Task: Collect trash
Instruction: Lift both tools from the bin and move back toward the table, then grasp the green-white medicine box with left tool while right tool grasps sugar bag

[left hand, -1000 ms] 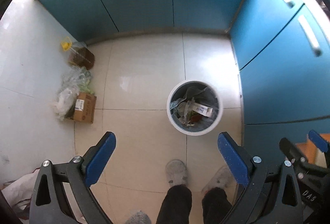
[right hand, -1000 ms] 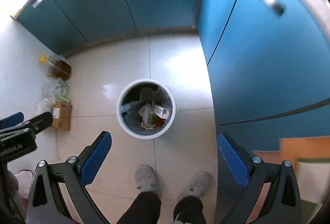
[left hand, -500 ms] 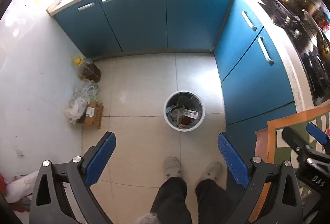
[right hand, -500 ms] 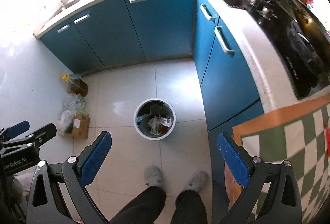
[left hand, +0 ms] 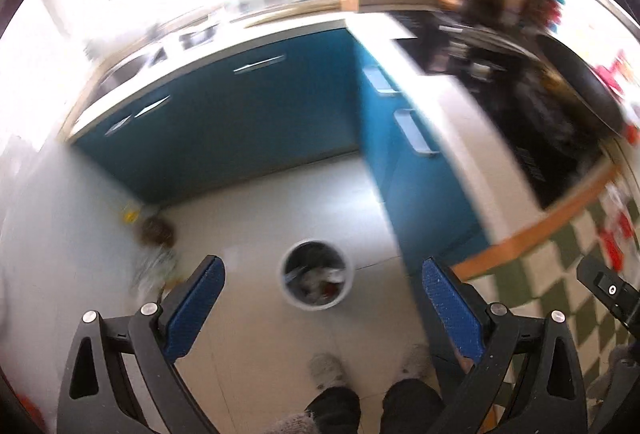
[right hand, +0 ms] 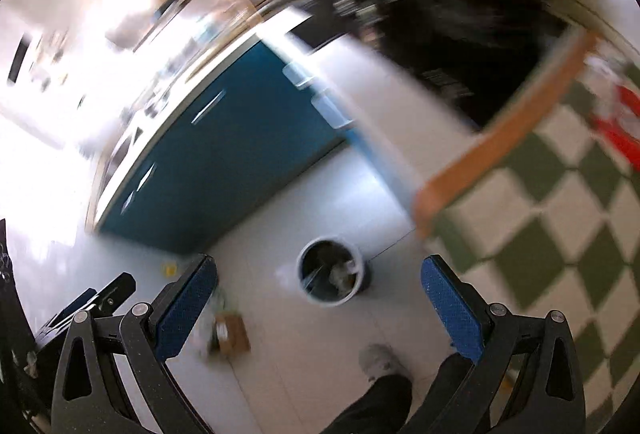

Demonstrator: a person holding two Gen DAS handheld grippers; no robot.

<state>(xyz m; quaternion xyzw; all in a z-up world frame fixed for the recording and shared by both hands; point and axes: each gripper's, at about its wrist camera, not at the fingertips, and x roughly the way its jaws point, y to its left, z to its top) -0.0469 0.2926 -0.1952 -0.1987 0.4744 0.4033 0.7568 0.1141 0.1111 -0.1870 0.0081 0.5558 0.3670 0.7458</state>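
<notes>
A round white trash bin [left hand: 314, 280] holding trash stands on the tiled floor far below; it also shows in the right wrist view [right hand: 330, 276]. My left gripper [left hand: 320, 290] is open and empty, high above the floor. My right gripper [right hand: 318, 288] is open and empty, also high up. Red and white items [right hand: 620, 122] lie blurred on a green checked tablecloth [right hand: 560, 202] at the right. The same items [left hand: 616, 238] show at the right edge of the left wrist view. Both views are motion-blurred.
Blue cabinets [left hand: 240, 130] with a white counter line the back and right. A black stove with a pan [left hand: 560, 90] sits on the counter. A cardboard box [right hand: 228, 334], plastic bags and a bottle [left hand: 154, 234] lie by the left wall. The person's feet [left hand: 328, 370] stand below.
Both grippers have risen well above the floor and swung right. The bin looks smaller, and the counter, stove and checked tablecloth have come into view. Both grippers stay open.
</notes>
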